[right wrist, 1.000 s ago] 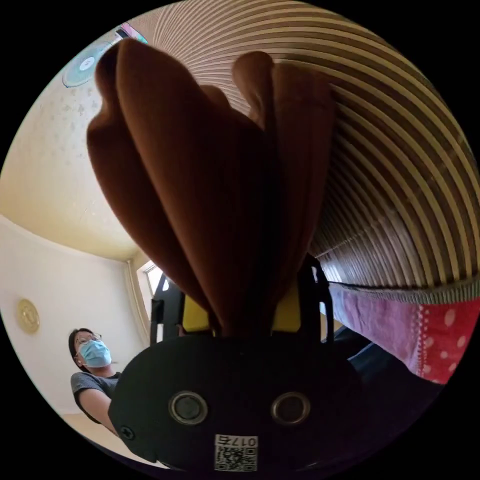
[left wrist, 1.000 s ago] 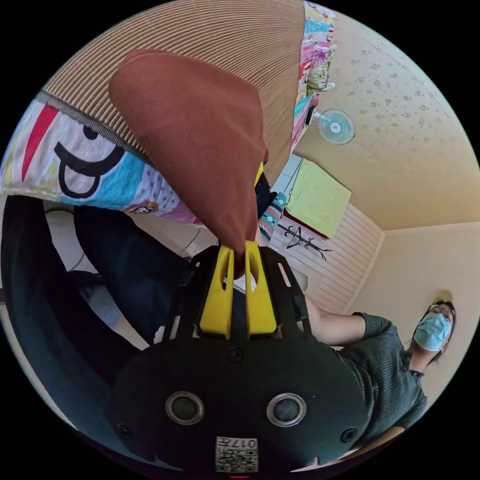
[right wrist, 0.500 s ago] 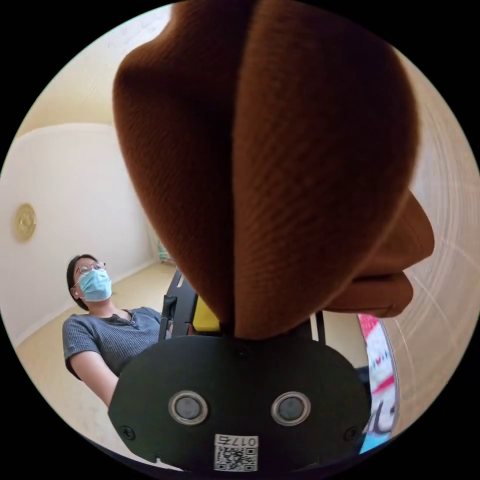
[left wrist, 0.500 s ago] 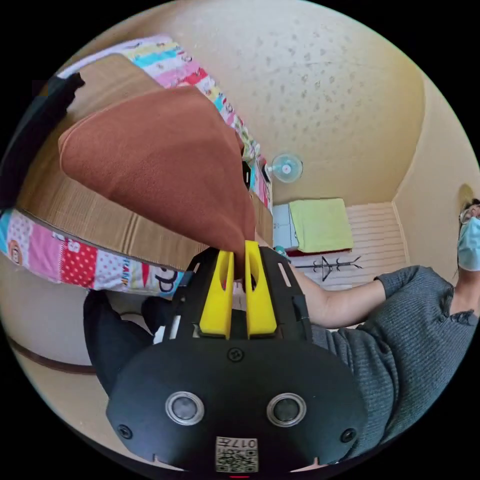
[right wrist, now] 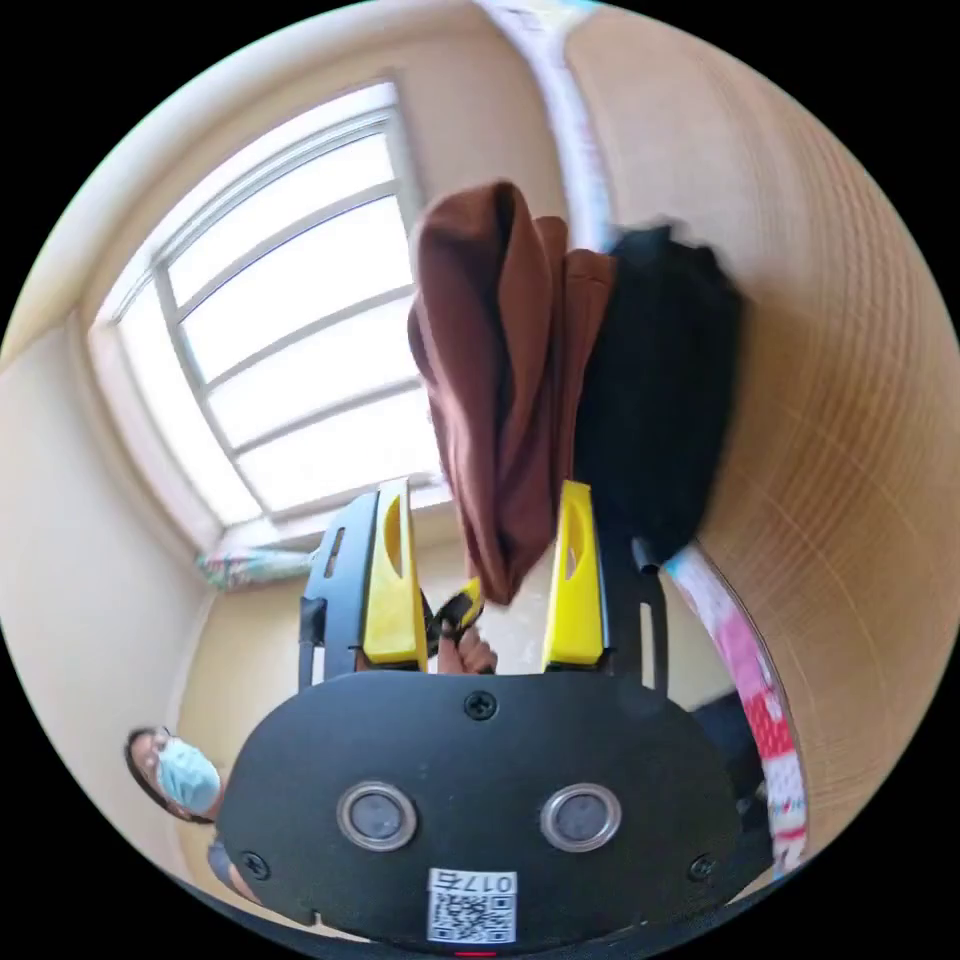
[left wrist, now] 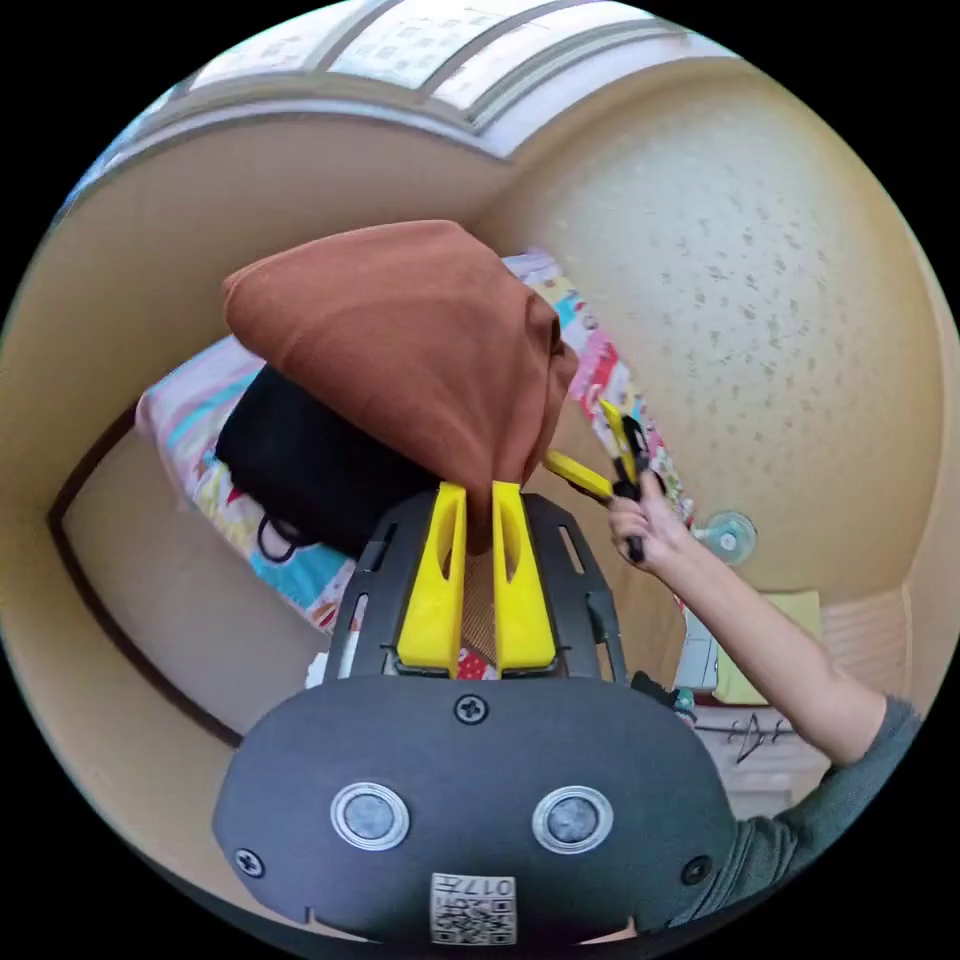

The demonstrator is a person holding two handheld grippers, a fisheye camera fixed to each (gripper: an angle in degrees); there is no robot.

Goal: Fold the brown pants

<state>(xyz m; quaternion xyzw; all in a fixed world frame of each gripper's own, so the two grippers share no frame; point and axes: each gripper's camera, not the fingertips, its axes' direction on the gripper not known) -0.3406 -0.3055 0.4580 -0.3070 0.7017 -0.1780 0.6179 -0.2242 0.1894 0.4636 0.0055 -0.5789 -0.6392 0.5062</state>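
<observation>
The brown pants (left wrist: pixel 400 330) hang as a bunched fold from my left gripper (left wrist: pixel 478 492), whose yellow jaws are shut on the cloth's lower tip. A hand (left wrist: pixel 640 525) holds my right gripper (left wrist: pixel 590 445) just right of the pants, jaws spread and off the cloth. In the right gripper view the pants (right wrist: pixel 500 400) show between the wide-apart jaws of my right gripper (right wrist: pixel 485 492), which are open and do not press on them. The left gripper (right wrist: pixel 462 608) pinches the cloth's end there, with a hand (right wrist: pixel 470 650) behind it.
A black bag (left wrist: pixel 300 460) (right wrist: pixel 650 400) lies on the bed's woven mat (right wrist: pixel 850 420), over a colourful cartoon sheet (left wrist: pixel 290 580). A bright window (right wrist: pixel 290 330) is behind the pants. A fan (left wrist: pixel 728 535) stands by the far wall. A masked person (right wrist: pixel 180 780) holds the grippers.
My right gripper has opened and let go of the pants, then drawn back from them. The left gripper stays shut on the cloth. Both cameras have swung toward the window.
</observation>
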